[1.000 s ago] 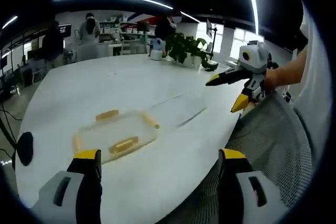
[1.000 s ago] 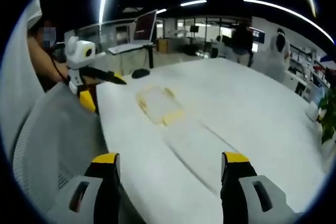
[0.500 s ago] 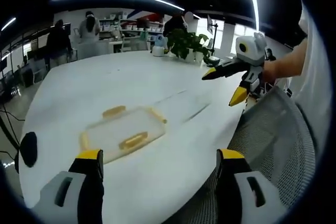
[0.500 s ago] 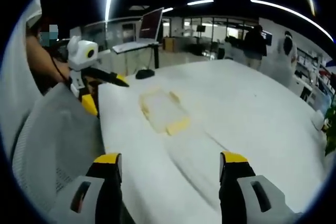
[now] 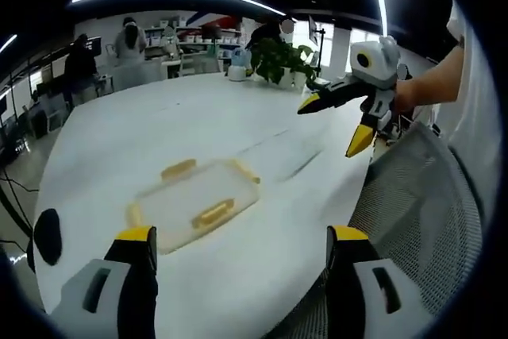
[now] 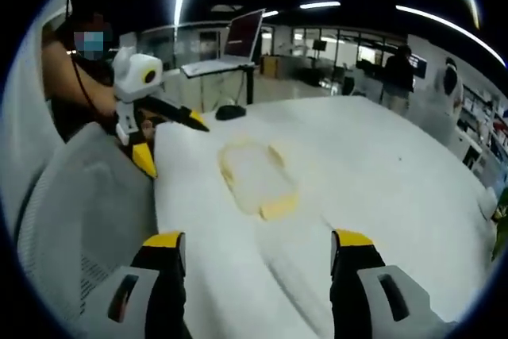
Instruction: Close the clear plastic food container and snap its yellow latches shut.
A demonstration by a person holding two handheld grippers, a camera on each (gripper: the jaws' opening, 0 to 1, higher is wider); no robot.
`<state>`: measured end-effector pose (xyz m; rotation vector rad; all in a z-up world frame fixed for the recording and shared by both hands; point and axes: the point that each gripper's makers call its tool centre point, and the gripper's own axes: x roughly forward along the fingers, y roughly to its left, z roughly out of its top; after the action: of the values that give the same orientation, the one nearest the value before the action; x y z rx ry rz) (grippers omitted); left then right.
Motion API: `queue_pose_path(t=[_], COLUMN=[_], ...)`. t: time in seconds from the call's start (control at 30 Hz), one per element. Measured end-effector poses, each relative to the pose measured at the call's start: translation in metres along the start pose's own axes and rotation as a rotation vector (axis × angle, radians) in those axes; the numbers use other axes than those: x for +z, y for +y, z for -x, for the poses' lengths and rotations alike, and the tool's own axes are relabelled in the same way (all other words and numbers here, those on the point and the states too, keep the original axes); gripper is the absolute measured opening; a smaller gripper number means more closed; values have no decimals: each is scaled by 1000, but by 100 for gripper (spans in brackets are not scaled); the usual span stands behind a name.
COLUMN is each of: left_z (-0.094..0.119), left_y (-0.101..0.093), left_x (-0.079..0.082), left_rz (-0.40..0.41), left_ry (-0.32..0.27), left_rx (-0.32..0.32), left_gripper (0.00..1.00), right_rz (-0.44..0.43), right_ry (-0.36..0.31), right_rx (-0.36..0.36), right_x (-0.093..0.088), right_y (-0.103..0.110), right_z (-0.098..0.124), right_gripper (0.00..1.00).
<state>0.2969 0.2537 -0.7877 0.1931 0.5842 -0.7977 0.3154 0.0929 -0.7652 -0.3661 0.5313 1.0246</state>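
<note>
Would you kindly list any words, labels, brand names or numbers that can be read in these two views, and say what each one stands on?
No text can be read in either view.
Clear plastic food container: no label or print shows on it.
Monitor behind the table: its screen shows red, too blurred to read.
Shelves at the far wall: items too small to read.
Left gripper and right gripper: no markings visible.

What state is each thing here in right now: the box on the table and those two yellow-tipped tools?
Clear plastic food container: flat on the white table, lid on, touched by neither gripper.
Yellow latches: whether snapped shut cannot be told.
Left gripper: open, holding nothing.
Right gripper: open, holding nothing.
</note>
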Motion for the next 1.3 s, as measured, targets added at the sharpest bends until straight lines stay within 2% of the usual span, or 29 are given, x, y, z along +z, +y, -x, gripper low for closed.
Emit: queue_pose_path(t=[0.23, 0.63, 0.77, 1.0, 1.3], left_z=[-2, -2, -3, -7, -9], left_y=[6, 27, 30, 38, 45], left_x=[-2, -8, -11, -9, -14], left_rz=[-36, -61, -93, -104, -145], left_ry=[24, 63, 88, 92, 126], left_rx=[-14, -15, -26, -39, -64], left_gripper=[88, 87, 85, 85, 85], right_rz=[34, 91, 100, 129, 152], right_ry=[14, 32, 39, 56, 78], right_rx=[23, 60, 74, 92, 119], right_x=[7, 20, 22, 23, 24], right_y=[-1, -5, -6, -5, -5], right_z=[-11, -29, -35, -44, -52], right_gripper=[72, 71, 71, 71, 71])
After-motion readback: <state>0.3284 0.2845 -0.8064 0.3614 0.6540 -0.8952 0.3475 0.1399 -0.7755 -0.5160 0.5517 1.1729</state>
